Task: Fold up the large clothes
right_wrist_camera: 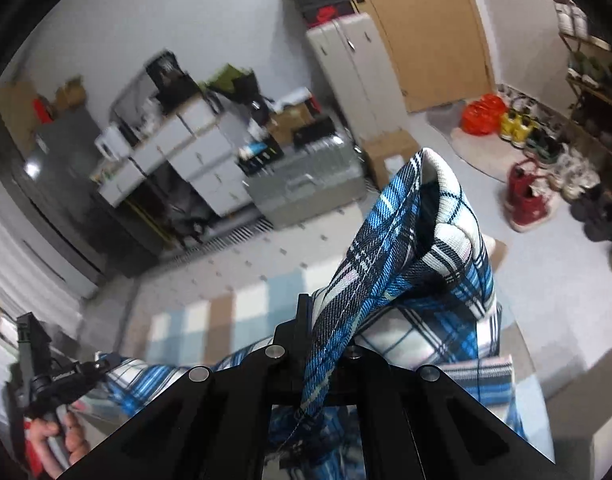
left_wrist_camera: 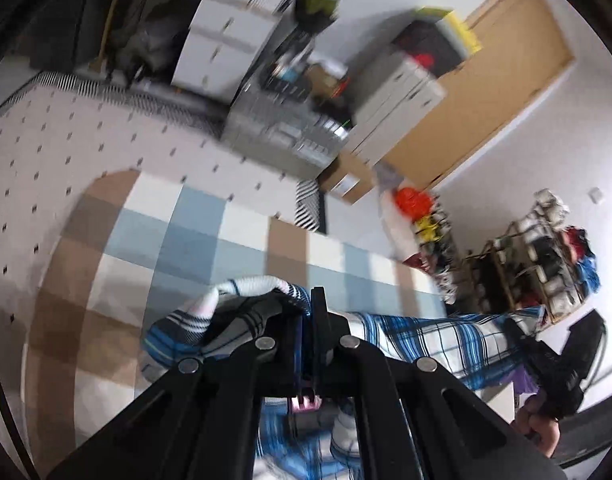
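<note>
Stretching sideways between both grippers, the plaid garment hangs lengthwise above the checked rug — left gripper and right gripper angled downward, each clamped on an edge.

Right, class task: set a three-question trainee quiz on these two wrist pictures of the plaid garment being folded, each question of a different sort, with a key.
1. True or false: both the left tongs and the right tongs are shut on the blue, white and black plaid garment.
2. What lies under the garment? A) a checked blue, white and tan rug B) a glass table C) bare wooden boards
3. Fill in: the bag on the floor by the tan wooden door is ____.

Key: 1 true; 2 A; 3 orange
</note>
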Demonstrator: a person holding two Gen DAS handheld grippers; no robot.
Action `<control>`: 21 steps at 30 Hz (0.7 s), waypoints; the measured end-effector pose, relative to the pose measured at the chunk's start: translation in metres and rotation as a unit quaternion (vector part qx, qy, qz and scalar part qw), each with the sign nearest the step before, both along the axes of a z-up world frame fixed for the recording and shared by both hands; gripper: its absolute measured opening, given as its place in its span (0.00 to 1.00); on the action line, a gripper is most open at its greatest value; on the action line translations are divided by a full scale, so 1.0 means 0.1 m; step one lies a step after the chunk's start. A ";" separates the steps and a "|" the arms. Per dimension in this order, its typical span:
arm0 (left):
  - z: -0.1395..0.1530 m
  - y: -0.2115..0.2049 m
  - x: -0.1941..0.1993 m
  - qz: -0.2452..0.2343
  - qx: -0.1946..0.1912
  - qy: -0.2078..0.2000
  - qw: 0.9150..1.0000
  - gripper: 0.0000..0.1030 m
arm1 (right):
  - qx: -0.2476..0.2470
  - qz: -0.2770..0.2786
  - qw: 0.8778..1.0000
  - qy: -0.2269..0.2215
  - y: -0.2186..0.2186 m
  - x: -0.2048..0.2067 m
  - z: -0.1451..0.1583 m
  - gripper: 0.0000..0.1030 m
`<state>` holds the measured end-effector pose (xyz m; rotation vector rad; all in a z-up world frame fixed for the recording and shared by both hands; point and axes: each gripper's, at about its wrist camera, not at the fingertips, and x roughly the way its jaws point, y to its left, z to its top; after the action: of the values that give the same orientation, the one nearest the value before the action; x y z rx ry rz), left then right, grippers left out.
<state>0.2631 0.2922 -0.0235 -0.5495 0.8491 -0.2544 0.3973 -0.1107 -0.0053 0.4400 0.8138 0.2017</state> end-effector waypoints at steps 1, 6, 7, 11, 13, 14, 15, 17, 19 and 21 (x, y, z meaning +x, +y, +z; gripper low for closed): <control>0.03 -0.03 -0.26 -0.002 -0.005 -0.017 1.000 0.00 | 0.011 0.000 1.000 0.000 -0.04 -0.07 0.01 0.01; -0.16 -0.13 -1.19 0.003 -0.013 -0.034 0.999 0.00 | 0.084 -0.006 0.996 0.008 -0.45 -0.97 -0.22 0.01; -0.23 -0.13 -1.32 0.009 -0.015 -0.032 0.999 0.00 | 0.099 -0.011 0.995 0.015 -0.52 -1.08 -0.29 0.01; -0.70 -0.16 -1.76 0.017 -0.029 0.016 0.999 0.00 | 0.148 -0.049 0.985 0.068 -0.74 -1.61 -0.85 0.02; -0.83 -0.23 -1.75 0.011 -0.015 0.036 0.999 0.00 | 0.158 -0.063 0.980 0.102 -0.82 -1.72 -1.09 0.02; -0.92 -0.26 -1.78 0.003 -0.006 0.047 0.999 0.00 | 0.154 -0.065 0.979 0.117 -0.82 -1.76 -1.18 0.03; -0.92 -0.31 -1.75 -0.002 -0.009 0.055 0.998 0.00 | 0.141 -0.065 0.980 0.126 -0.82 -1.80 -1.25 0.04; -1.01 -0.33 -1.79 -0.017 -0.011 0.082 0.996 0.00 | 0.108 -0.075 0.981 0.140 -0.87 -1.84 -1.29 0.16; -1.01 -0.29 -1.81 -0.010 -0.016 0.091 0.996 0.03 | 0.096 -0.088 0.979 0.155 -0.94 -1.88 -1.29 0.25; -1.02 -0.21 -1.85 -0.007 -0.009 0.122 0.992 0.15 | 0.087 -0.088 0.974 0.187 -1.00 -1.93 -1.30 0.42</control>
<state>0.0779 0.2709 -0.1255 -0.5992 1.0889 -0.2097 0.2045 -0.2107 -0.1355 0.7261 1.1250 0.0233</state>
